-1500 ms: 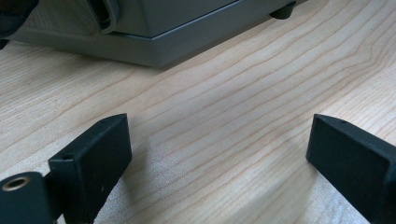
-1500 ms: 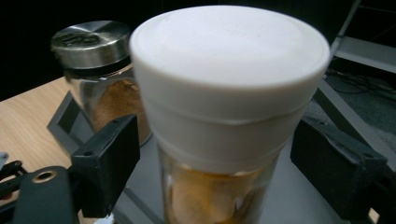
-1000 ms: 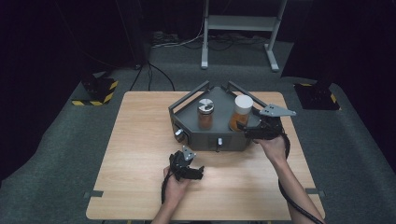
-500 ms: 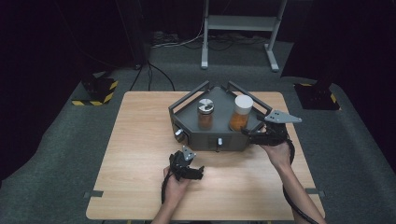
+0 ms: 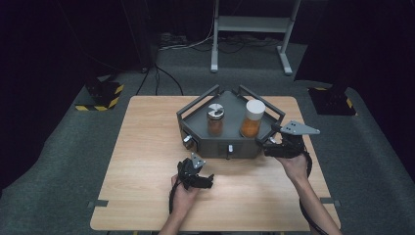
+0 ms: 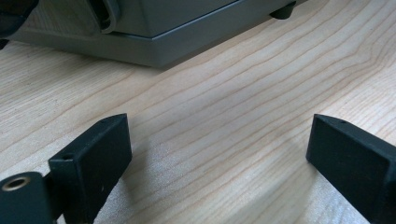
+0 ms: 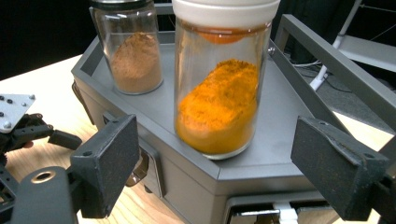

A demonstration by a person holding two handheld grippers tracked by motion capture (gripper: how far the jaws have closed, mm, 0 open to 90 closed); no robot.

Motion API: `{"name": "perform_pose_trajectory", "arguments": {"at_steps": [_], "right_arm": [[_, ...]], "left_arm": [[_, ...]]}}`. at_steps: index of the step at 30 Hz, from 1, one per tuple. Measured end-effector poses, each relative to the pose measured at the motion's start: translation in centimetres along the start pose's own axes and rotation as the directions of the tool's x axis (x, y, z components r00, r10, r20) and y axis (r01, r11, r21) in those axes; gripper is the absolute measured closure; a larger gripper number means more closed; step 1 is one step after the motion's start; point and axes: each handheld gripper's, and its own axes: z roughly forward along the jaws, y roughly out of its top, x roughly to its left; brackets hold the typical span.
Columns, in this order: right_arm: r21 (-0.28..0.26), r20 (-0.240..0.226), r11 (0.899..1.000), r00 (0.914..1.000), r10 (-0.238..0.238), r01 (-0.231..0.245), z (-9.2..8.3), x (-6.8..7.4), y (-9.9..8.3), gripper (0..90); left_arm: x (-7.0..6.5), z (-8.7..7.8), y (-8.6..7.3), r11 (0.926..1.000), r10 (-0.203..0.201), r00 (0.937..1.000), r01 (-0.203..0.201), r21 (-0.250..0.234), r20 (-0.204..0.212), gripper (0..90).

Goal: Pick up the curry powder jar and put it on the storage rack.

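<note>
Here, two spice jars point(image 5: 234, 119) on one grey tray point(image 5: 195, 105), both grippers' fingers point(image 7: 105, 163) open, empty.

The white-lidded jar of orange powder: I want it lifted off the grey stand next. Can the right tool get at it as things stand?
Probably yes. The right tool faces the orange-powder jar with open jaws, nothing between them; the brown-powder jar stands apart, and the stand's rail runs behind.

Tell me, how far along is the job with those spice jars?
Barely begun. Both jars stand on the grey tray, nothing lifted. The right tongs are open, aimed at the white-lidded jar of orange powder without touching it. The left tongs rest open over the wooden table. Gripping and moving the jar remain.
</note>
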Motion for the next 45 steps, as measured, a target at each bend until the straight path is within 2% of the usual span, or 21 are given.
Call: {"name": "perform_pose_trajectory", "arguments": {"at_steps": [12, 31, 40, 45], "right_arm": [[0.017, 0.002, 1.000, 1.0000, -0.001, 0.001, -0.6, 0.2, -1.1, 15.6], [0.062, 0.018, 0.997, 0.9991, 0.039, -0.040, -0.7, 0.1, -3.8, 15.7], [0.123, 0.035, 0.991, 0.9986, 0.040, -0.044, 0.2, 0.3, -5.2, 16.0], [0.157, 0.048, 0.985, 0.9971, 0.059, -0.066, 0.7, 0.4, -6.1, 16.6]], "left_arm": [[0.0, 0.0, 0.0, 1.0000, -0.001, 1.0000, 0.001, -0.001, 0.000, 6.7], [0.0, 0.0, 0.0, 1.0000, -0.002, 1.0000, 0.002, -0.002, 0.000, 6.7], [0.0, 0.0, 0.0, 1.0000, -0.002, 1.0000, 0.002, -0.001, 0.000, 6.7], [0.0, 0.0, 0.0, 1.0000, -0.001, 1.0000, 0.001, 0.000, 0.000, 6.7]]}}
